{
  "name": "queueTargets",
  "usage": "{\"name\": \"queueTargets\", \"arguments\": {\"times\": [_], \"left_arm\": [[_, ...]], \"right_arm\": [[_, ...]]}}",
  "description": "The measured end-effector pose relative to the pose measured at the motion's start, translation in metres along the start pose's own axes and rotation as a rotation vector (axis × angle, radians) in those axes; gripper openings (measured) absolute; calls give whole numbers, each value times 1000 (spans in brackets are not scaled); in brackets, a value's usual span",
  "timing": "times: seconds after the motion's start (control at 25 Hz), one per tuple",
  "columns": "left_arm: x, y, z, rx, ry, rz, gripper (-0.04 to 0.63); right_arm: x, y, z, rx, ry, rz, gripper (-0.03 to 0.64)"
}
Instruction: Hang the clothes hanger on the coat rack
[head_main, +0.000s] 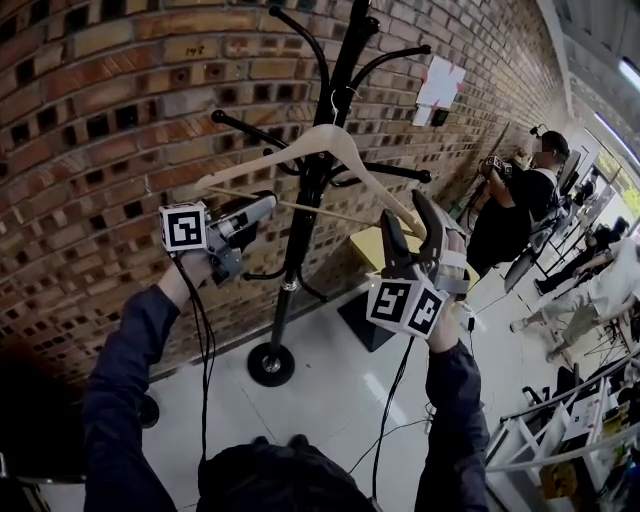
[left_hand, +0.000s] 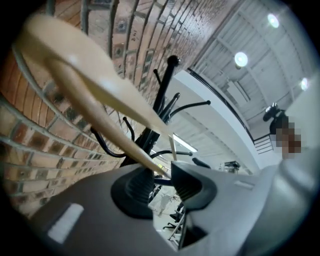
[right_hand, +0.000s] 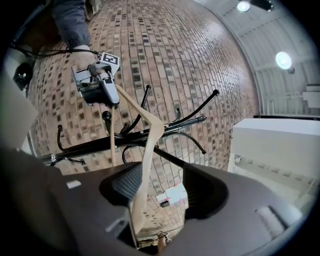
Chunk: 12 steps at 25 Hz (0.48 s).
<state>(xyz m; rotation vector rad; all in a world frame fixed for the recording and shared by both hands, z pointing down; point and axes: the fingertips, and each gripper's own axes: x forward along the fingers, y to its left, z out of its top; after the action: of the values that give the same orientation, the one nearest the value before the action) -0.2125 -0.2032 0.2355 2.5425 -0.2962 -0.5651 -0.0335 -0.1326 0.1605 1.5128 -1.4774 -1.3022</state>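
High on the coat rack (head_main: 300, 215), against the brick wall, the wooden clothes hanger (head_main: 330, 140) looks to have its wire hook (head_main: 338, 98) over a black arm close to the pole, though the thin wire is hard to trace. The step in hand is, I judge, letting go and backing away cleanly.

The left tongs (head_main: 270, 204) stand partly open at the hanger's left end. The thin lower bar runs between their pads with a gap showing, so I read no squeeze on it. The right tongs (head_main: 408, 215) are spread wide at the right end. The hanger's arm passes between them, close beside one pad and clear of the other.

To do this well, widen the left tongs a little more first, since their gap is the tighter one. Then draw each tool straight back toward the near side, along the line its jaws point, so no pad drags the wood sideways. Move both ends evenly. A tug on one end could swing the hanger and lift the hook off its arm. Watch the hook, not the tongs, while pulling out.
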Motion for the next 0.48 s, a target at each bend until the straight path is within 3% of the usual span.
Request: {"name": "queueTargets", "arguments": {"times": [0.12, 0.24, 0.48], "left_arm": [[-10, -3, -3, 19, -17, 10, 107], [-20, -10, 0, 119, -24, 22, 106], [-42, -18, -6, 179, -50, 48, 94]], "right_arm": [[-18, 5, -4, 49, -5, 18, 250], [-38, 13, -8, 116, -8, 45, 250], [-77, 34, -19, 234, 6, 87, 229]]}}
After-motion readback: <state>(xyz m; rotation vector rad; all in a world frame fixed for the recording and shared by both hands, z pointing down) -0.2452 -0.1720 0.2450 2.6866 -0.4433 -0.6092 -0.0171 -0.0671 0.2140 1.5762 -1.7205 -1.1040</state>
